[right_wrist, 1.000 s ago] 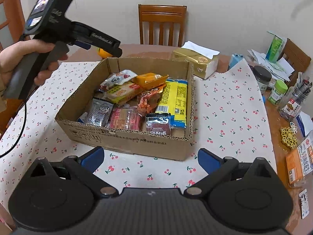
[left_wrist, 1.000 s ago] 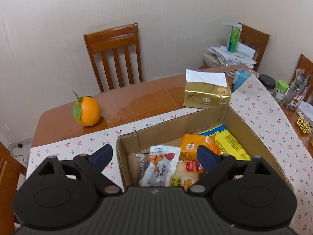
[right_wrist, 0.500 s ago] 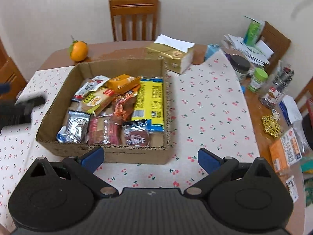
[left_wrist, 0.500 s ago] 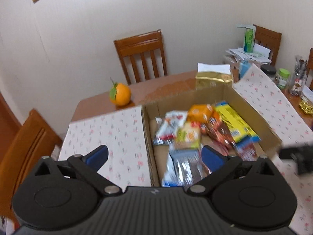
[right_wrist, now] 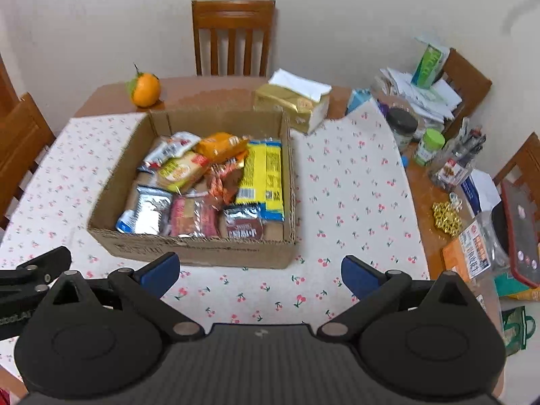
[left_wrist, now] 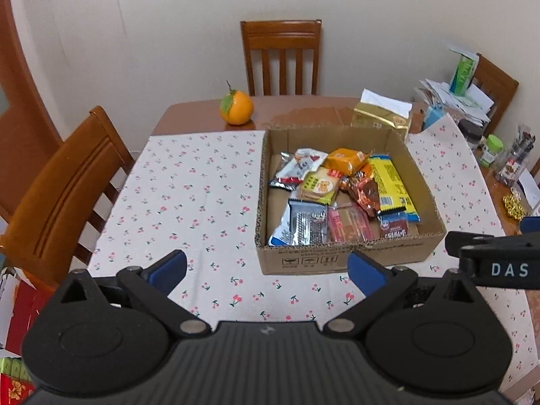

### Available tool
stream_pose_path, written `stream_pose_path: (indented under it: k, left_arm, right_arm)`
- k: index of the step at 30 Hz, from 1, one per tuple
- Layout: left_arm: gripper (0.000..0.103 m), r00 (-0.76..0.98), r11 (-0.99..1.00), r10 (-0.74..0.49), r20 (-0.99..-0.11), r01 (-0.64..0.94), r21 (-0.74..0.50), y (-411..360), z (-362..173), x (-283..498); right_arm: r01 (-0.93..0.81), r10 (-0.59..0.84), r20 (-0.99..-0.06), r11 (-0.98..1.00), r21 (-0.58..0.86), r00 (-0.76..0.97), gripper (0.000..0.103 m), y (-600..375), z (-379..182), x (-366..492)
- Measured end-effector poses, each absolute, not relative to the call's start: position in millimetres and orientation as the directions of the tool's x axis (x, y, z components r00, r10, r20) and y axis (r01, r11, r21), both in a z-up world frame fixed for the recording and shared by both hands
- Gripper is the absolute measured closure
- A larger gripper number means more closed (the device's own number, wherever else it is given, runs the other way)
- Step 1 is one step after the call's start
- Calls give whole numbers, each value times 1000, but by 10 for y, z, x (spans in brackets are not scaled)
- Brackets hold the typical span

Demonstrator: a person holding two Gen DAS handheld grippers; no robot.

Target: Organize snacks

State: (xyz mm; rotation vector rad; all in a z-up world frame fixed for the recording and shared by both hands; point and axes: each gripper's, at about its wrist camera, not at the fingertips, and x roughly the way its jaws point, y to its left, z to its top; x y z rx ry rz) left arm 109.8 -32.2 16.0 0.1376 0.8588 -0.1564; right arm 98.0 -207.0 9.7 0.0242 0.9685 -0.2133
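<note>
A cardboard box [left_wrist: 341, 260] stands on the cherry-print tablecloth [left_wrist: 189, 202] and holds several snack packets: a yellow bar [left_wrist: 391, 185], an orange pack [left_wrist: 346, 160], a silver pack [left_wrist: 308, 224] and a red pack [left_wrist: 349, 224]. The box also shows in the right wrist view [right_wrist: 209, 251]. My left gripper [left_wrist: 266, 270] is open and empty, in front of the box's near wall. My right gripper [right_wrist: 260, 275] is open and empty, also before the near wall. The snacks [right_wrist: 209, 182] lie loosely piled.
An orange [left_wrist: 236, 108] and a gold tissue pack [left_wrist: 381, 114] sit behind the box. Jars, papers and a pen cup [right_wrist: 452, 158] crowd the right edge. Wooden chairs [left_wrist: 281, 57] stand around the table. Bare cloth lies left of the box.
Both grippers have pulled back toward the table's near edge. The left one swung from over the box's left end to in front of it. Both stay open.
</note>
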Motion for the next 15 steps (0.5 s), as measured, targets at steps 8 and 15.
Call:
stream_pose_path:
  k: [8,15]
  left_arm:
    - [2,666,983,-87,-741,178,45,-304,310,1052]
    - [2,668,982,-79,-740,179,57,-310,322,1044]
  right_arm:
    - [176,-141,-796,983,-44,588,0,-2023,338,858]
    - [178,-136,-789,983,-35,600,0,-1997,391,827]
